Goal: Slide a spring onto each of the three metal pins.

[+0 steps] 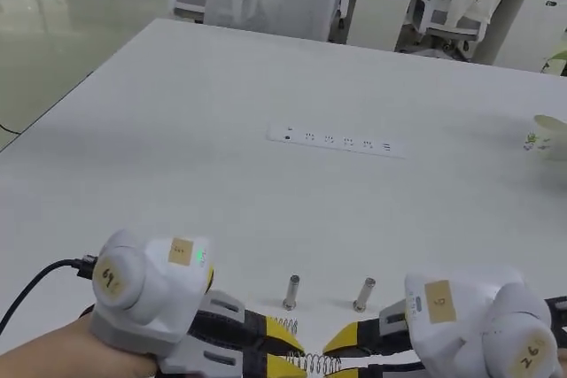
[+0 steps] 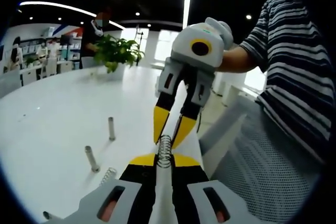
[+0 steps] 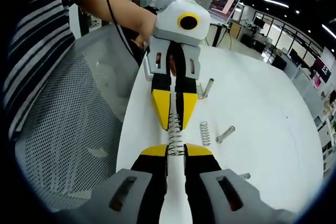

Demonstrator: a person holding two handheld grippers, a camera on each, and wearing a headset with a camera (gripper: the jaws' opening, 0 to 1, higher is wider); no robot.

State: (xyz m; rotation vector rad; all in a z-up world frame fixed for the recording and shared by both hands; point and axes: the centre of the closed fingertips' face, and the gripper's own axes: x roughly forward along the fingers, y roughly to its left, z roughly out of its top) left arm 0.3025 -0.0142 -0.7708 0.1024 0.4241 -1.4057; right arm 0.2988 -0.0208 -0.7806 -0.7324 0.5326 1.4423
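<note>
Your white worktop (image 1: 266,86) has a flush white socket strip (image 1: 335,141) near its middle and a pale cup-like object (image 1: 549,135) at its right edge. Past the far edge stands a grey chair (image 1: 270,4). A grey mesh chair (image 3: 68,129) sits beside you, and a leafy plant (image 2: 118,51) stands farther off.

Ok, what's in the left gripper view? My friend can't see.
The left gripper and the right gripper meet tip to tip, one spring pinched between them, above a white table. Two upright metal pins and a loose spring sit nearby.

spring (image 2: 165,150) ends hidden between the jaws
</note>
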